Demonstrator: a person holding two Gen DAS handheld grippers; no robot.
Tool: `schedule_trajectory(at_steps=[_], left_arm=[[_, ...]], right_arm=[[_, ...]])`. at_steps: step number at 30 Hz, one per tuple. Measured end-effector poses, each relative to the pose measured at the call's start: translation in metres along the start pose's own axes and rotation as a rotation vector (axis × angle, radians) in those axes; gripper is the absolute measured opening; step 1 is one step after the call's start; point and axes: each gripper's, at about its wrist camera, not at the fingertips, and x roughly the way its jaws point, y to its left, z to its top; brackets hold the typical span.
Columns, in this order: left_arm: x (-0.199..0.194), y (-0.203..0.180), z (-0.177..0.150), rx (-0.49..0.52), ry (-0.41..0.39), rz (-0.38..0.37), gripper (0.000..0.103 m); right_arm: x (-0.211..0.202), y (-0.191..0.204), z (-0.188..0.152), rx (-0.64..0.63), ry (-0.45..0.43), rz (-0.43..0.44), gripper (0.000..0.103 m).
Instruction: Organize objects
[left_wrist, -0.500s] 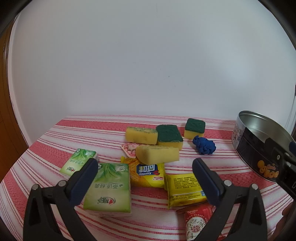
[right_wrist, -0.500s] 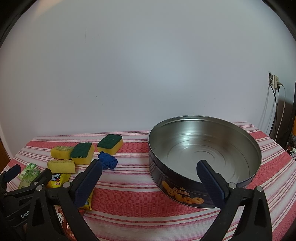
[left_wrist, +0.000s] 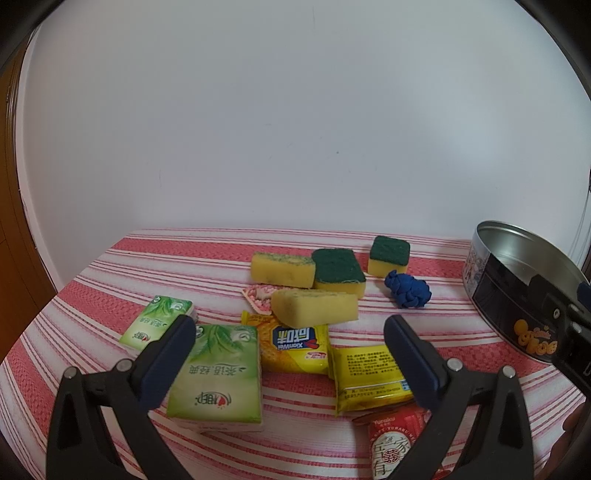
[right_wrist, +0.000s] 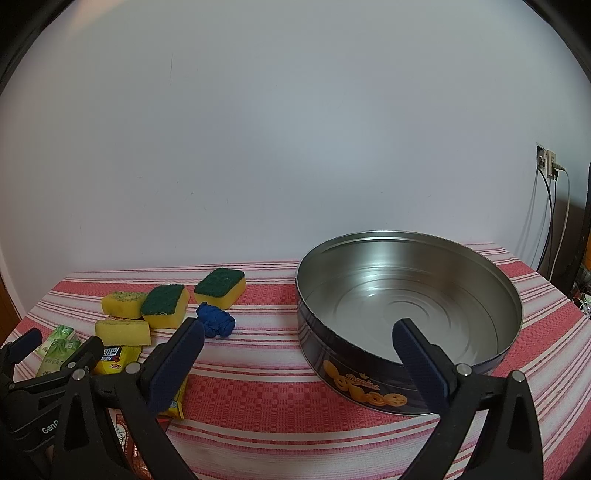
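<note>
A round empty cookie tin (right_wrist: 406, 306) stands on the red-striped tablecloth (right_wrist: 258, 406), also at the right edge of the left wrist view (left_wrist: 517, 295). Left of it lie several yellow-green sponges (left_wrist: 338, 271) (right_wrist: 164, 304), a blue crumpled cloth (left_wrist: 406, 293) (right_wrist: 216, 325), green tissue packs (left_wrist: 218, 373), yellow snack packets (left_wrist: 295, 343) and a red packet (left_wrist: 395, 439). My left gripper (left_wrist: 288, 360) is open above the packs and packets, holding nothing. My right gripper (right_wrist: 297, 360) is open and empty in front of the tin's near wall.
A white wall runs behind the table. A wall socket with cables (right_wrist: 546, 162) hangs at the right. A small pink-patterned packet (left_wrist: 260, 295) lies under the front sponge. The left gripper's body (right_wrist: 44, 373) shows at the lower left of the right wrist view.
</note>
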Motion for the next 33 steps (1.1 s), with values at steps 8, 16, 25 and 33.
schedule_trajectory(at_steps=[8, 16, 25, 33], left_arm=[[0.001, 0.0, 0.0, -0.006, 0.004, -0.002, 0.103], [0.004, 0.006, -0.001, -0.028, 0.023, -0.008, 0.103], [0.008, 0.03, 0.004, -0.05, 0.063, -0.008, 0.103], [0.019, 0.092, 0.018, -0.041, 0.074, 0.067, 0.103]], right_arm=[[0.0, 0.002, 0.0, -0.005, 0.002, 0.009, 0.103], [0.001, 0.002, 0.0, 0.0, 0.009, 0.021, 0.103], [0.004, 0.018, -0.006, -0.043, 0.043, 0.108, 0.103], [0.004, 0.039, -0.013, -0.111, 0.097, 0.217, 0.101]])
